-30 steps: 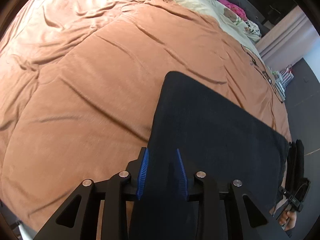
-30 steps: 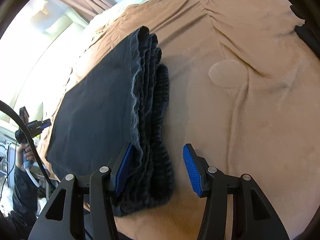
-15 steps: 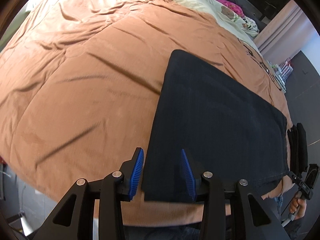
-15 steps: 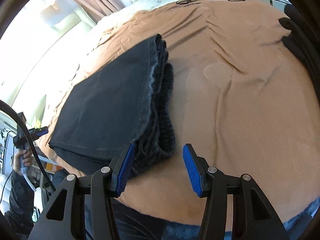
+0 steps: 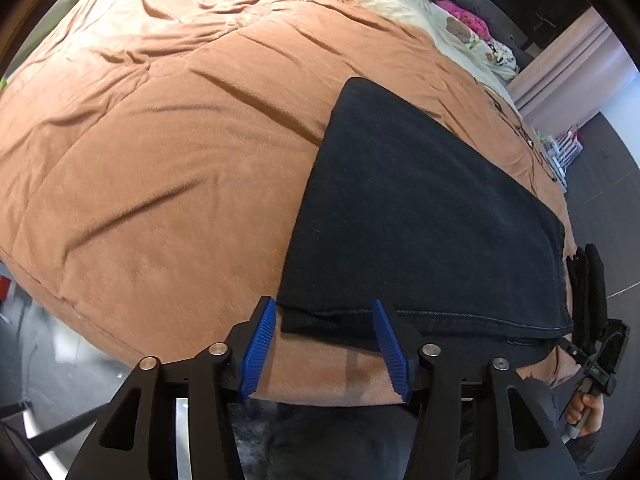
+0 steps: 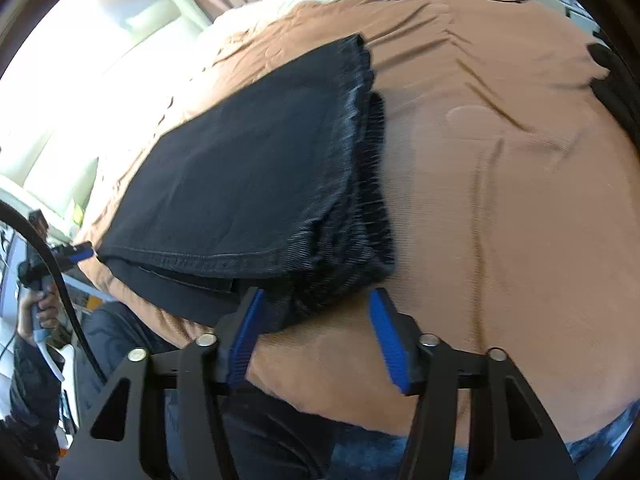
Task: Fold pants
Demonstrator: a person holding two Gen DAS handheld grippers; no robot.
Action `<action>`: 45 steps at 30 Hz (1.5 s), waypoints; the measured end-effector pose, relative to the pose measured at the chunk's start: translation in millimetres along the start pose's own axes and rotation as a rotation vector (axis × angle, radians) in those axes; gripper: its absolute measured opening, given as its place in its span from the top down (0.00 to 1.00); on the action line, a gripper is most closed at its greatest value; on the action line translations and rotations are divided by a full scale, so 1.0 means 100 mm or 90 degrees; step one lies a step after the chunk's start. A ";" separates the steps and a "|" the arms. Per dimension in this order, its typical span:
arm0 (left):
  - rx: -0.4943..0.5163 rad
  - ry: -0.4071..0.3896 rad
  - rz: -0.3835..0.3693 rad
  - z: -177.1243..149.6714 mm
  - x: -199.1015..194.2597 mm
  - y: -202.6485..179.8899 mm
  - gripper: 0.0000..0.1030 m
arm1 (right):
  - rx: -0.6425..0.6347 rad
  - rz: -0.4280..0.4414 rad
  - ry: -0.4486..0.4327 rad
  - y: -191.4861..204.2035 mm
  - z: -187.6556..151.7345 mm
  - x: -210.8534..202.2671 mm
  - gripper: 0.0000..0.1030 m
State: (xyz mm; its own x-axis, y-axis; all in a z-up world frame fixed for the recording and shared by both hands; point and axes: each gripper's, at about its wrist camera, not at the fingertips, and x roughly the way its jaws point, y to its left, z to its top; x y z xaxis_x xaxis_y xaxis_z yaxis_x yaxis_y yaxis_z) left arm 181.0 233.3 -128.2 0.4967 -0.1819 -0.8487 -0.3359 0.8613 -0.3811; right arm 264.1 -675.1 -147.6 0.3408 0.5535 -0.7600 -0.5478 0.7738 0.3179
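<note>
Dark denim pants [image 5: 420,216] lie folded flat on the orange bedspread [image 5: 160,160], near its front edge. Left gripper [image 5: 324,344] and right gripper [image 6: 316,336] are opening, gripping nothing. Fabric is judged soft, moderately heavy; grasp stacked corners.

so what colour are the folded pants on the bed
Black, or very dark denim; the pants show best in the left wrist view.
</note>
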 end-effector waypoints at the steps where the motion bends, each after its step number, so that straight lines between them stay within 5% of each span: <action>1: -0.003 -0.001 -0.002 -0.02 0.01 0.01 0.45 | 0.001 -0.008 0.001 0.02 0.02 0.03 0.42; 13: -0.047 -0.018 -0.047 -0.20 0.07 0.18 0.45 | 0.108 -0.068 -0.016 -0.27 -0.11 0.04 0.41; 15: -0.059 -0.021 -0.054 -0.23 0.08 0.25 0.45 | 0.104 -0.148 -0.012 -0.26 -0.14 -0.04 0.48; 18: -0.069 -0.027 -0.063 -0.28 0.07 0.32 0.45 | 0.116 -0.099 -0.032 -0.25 -0.16 -0.21 0.48; 28: -0.069 -0.058 -0.081 -0.38 -0.02 0.35 0.31 | 0.009 -0.081 -0.108 0.44 0.07 -0.68 0.48; 45: -0.124 -0.091 -0.086 -0.42 -0.24 0.69 0.31 | -0.074 -0.003 -0.091 1.14 0.40 0.23 0.48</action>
State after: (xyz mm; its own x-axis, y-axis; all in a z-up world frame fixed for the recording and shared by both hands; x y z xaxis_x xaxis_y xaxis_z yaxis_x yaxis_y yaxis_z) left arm 112.6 277.4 -149.4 0.6501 -0.2079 -0.7309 -0.4005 0.7237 -0.5620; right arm 240.2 -561.8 -105.5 0.4435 0.5949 -0.6704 -0.6281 0.7399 0.2411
